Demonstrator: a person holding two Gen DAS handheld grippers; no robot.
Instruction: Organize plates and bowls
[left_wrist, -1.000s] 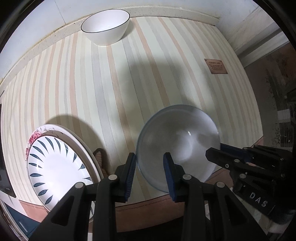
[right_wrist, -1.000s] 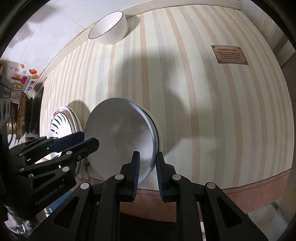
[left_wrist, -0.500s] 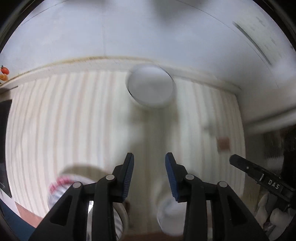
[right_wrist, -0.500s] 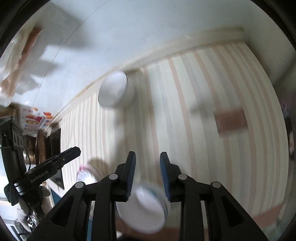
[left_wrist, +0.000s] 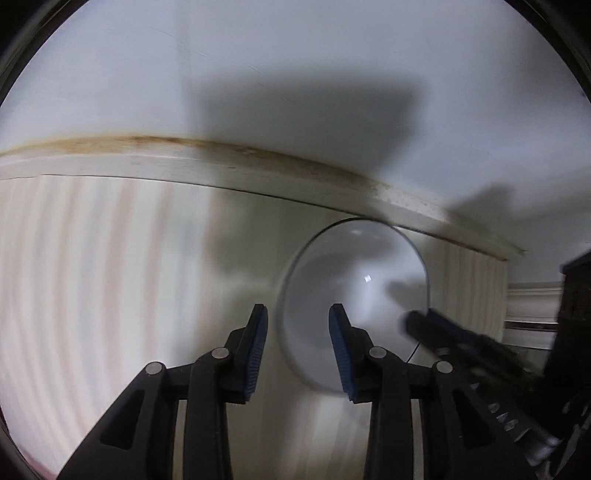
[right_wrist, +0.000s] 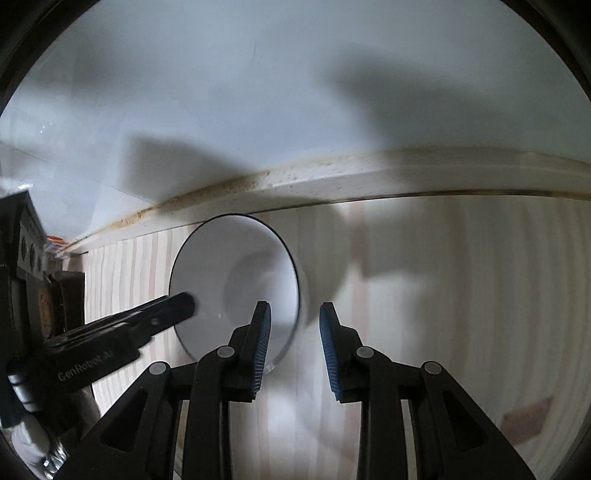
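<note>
A white bowl with a thin dark rim (left_wrist: 369, 280) (right_wrist: 221, 266) stands upright on the striped tablecloth, close to the back wall. My left gripper (left_wrist: 298, 339) straddles the bowl's left rim, one finger outside and one inside. Its jaws are closing, with a gap still showing at the pads. My right gripper (right_wrist: 293, 328) straddles the bowl's right rim the same way, closing with its pads still apart. Each view shows the other gripper's tip at the far side of the bowl: the right gripper (left_wrist: 436, 325) and the left gripper (right_wrist: 181, 302). The picture is motion-blurred.
A pale wooden strip (left_wrist: 258, 173) runs along the foot of the white wall just behind the bowl. Striped tablecloth (right_wrist: 461, 288) stretches to both sides. A brown label (right_wrist: 528, 417) lies on the cloth at the right. Dark objects (right_wrist: 40, 295) stand at the table's left end.
Both grippers left the grey-blue bowl at the table's front and moved fast to the white bowl at the back wall. The patterned plates and grey-blue bowl dropped out of view.
</note>
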